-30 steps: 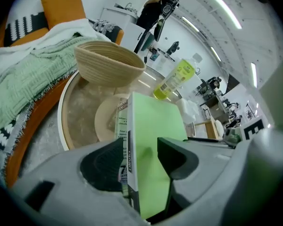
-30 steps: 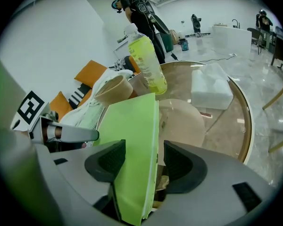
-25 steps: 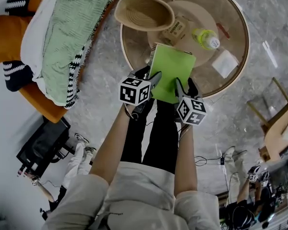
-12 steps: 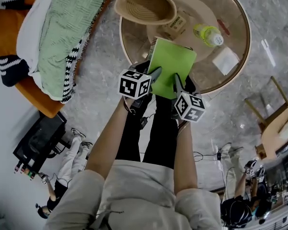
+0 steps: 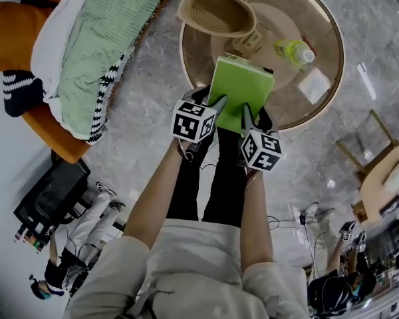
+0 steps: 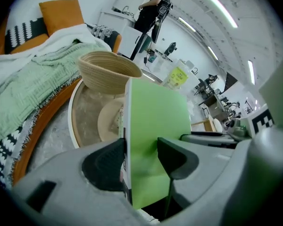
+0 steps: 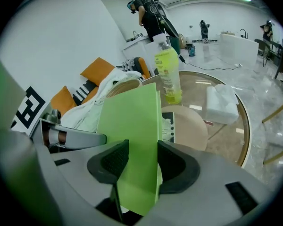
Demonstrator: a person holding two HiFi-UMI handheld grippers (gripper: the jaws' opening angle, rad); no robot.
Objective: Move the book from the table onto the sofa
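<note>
A bright green book [image 5: 240, 87] is held edge-on over the near rim of the round glass table [image 5: 322, 105]. My left gripper [image 5: 211, 106] is shut on its near left corner, the pads pressing both covers [image 6: 155, 121]. My right gripper [image 5: 250, 116] clamps the near right corner, its jaws still closing with the book [image 7: 132, 121] between the pads. In the left gripper view the left gripper [image 6: 140, 158] grips beside the spine; in the right gripper view the right gripper [image 7: 142, 161] grips the cover edge. The orange sofa [image 5: 50, 128] lies to the left, under a green blanket [image 5: 100, 38].
On the table stand a woven basket [image 5: 216, 12], a small carton [image 5: 247, 42], a yellow-green bottle [image 5: 296, 50] and a white tissue pack [image 5: 314, 85]. A wooden chair [image 5: 376, 171] is at right. Grey marble floor separates table and sofa. People stand nearby.
Both grippers have risen a little with the book between them, and the book has come up off the tabletop. Its near edge now sits higher over the table rim.
</note>
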